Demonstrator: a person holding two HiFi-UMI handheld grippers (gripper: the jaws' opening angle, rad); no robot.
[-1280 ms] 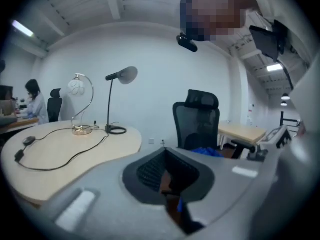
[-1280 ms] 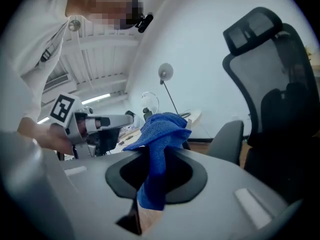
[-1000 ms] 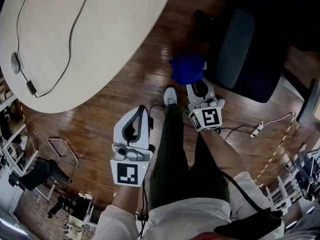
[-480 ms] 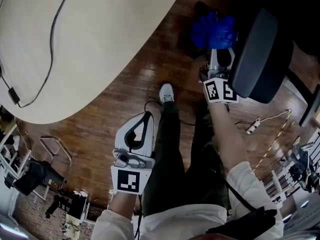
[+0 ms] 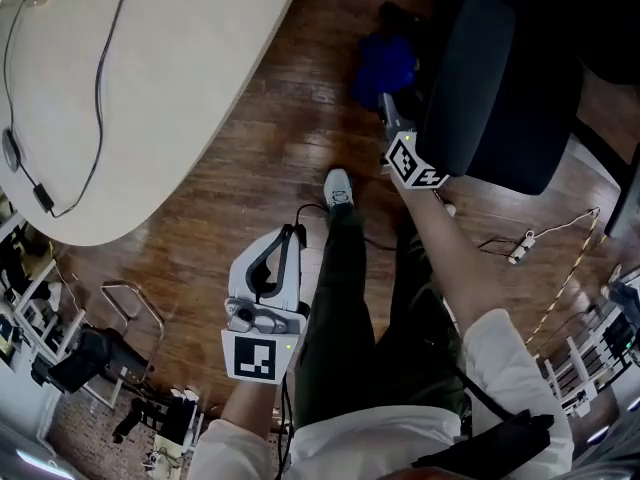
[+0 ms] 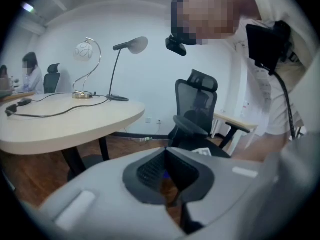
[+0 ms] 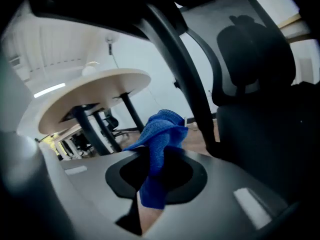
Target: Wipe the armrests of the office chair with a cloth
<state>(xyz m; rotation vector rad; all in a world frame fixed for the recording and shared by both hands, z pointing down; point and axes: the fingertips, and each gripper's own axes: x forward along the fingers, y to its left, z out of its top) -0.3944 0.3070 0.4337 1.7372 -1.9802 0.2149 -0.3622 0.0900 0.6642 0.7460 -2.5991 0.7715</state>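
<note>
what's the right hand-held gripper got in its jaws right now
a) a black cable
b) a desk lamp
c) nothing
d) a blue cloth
D: in the right gripper view, the right hand-held gripper has its jaws closed on a bunched blue cloth, which sticks out past them beside the office chair.

I note my left gripper [image 6: 166, 151] with jaws together and nothing between them. Beyond it stands an office chair [image 6: 196, 109], just right of a round table [image 6: 70, 121].
</note>
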